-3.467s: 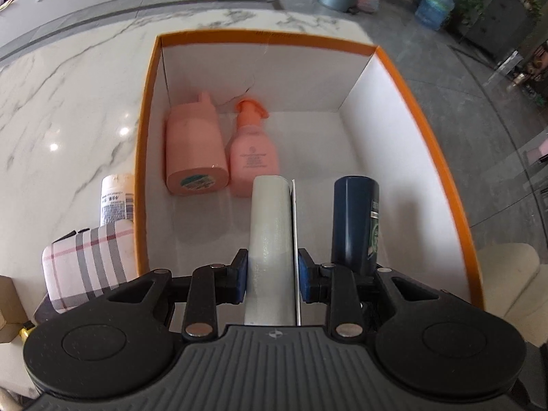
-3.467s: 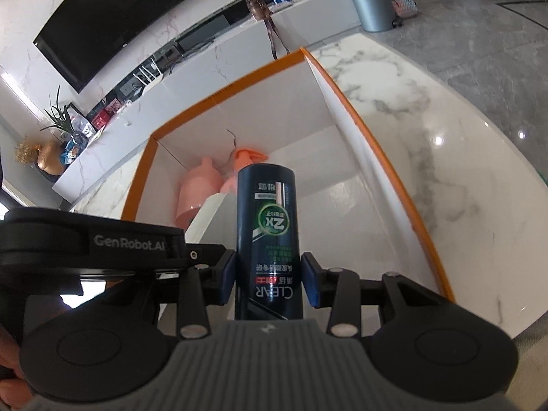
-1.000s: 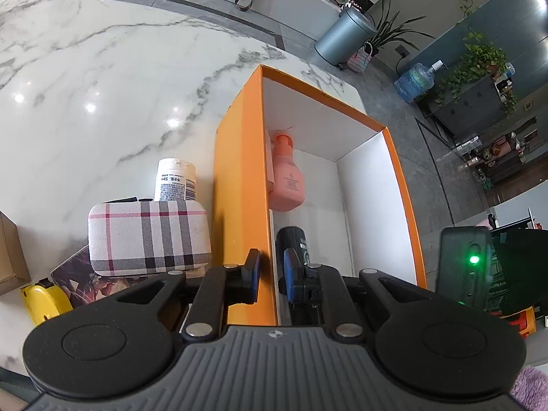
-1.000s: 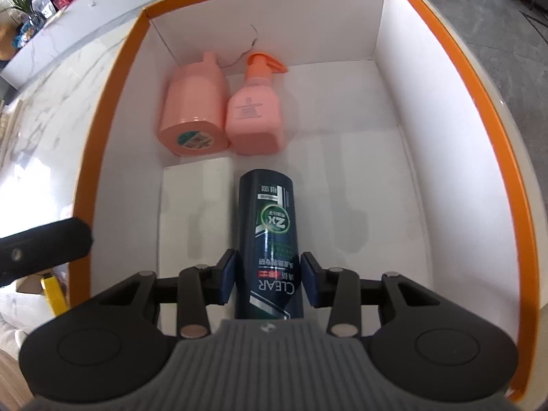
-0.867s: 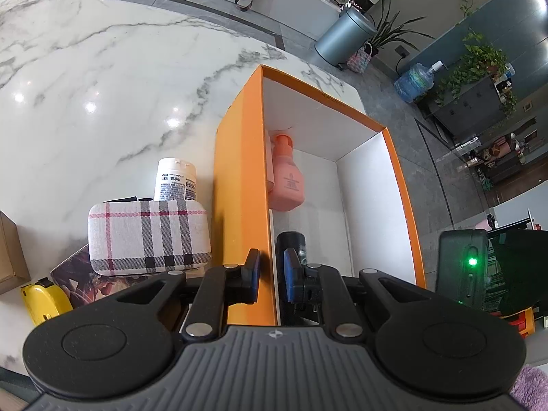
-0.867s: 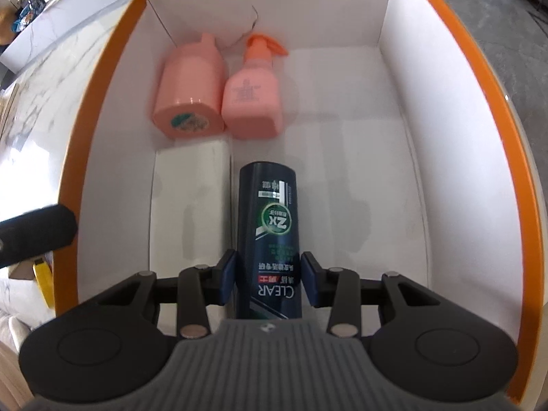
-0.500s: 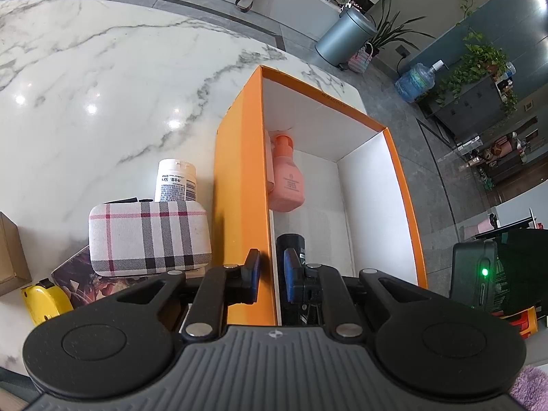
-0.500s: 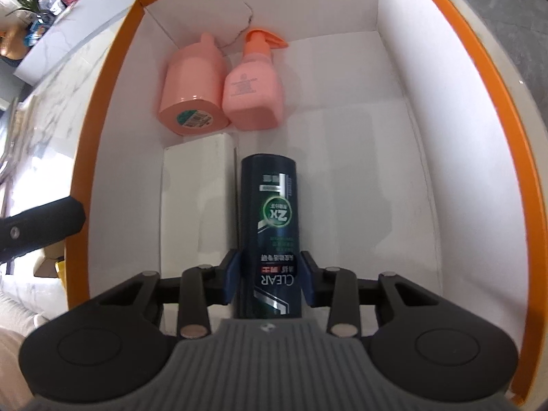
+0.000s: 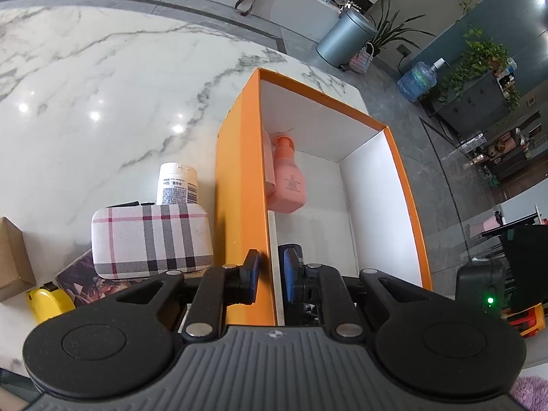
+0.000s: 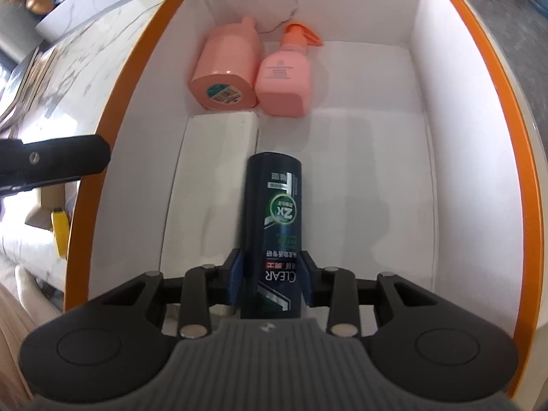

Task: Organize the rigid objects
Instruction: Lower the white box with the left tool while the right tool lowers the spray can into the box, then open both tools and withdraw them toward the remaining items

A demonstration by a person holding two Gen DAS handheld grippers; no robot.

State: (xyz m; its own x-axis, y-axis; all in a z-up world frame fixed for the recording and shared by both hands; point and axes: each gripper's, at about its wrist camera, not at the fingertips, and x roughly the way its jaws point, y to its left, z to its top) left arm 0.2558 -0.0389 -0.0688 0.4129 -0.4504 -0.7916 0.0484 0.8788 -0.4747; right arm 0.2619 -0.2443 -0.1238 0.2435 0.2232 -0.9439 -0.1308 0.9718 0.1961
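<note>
Dark blue shampoo bottle [image 10: 272, 226] lies low inside the orange box [image 10: 85, 178], gripped near its cap end by the right hand-held gripper [image 10: 270, 279]; its pads press on both sides. It sits just beside a flat white box [image 10: 212, 185], with two pink bottles [image 10: 253, 68] at the far wall, so I judge it is being set down in a tidy row that leaves the right part of the box free. The left hand-held gripper [image 9: 270, 279] is closed on the near left wall of the box, probably to keep the box steady. Outside, on the white marble bench [image 9: 102, 85], a plaid case [image 9: 150, 239], a white jar [image 9: 177, 185] and a yellow item [image 9: 48, 303] wait. The room behind has a grey floor, a bin and plants.
</note>
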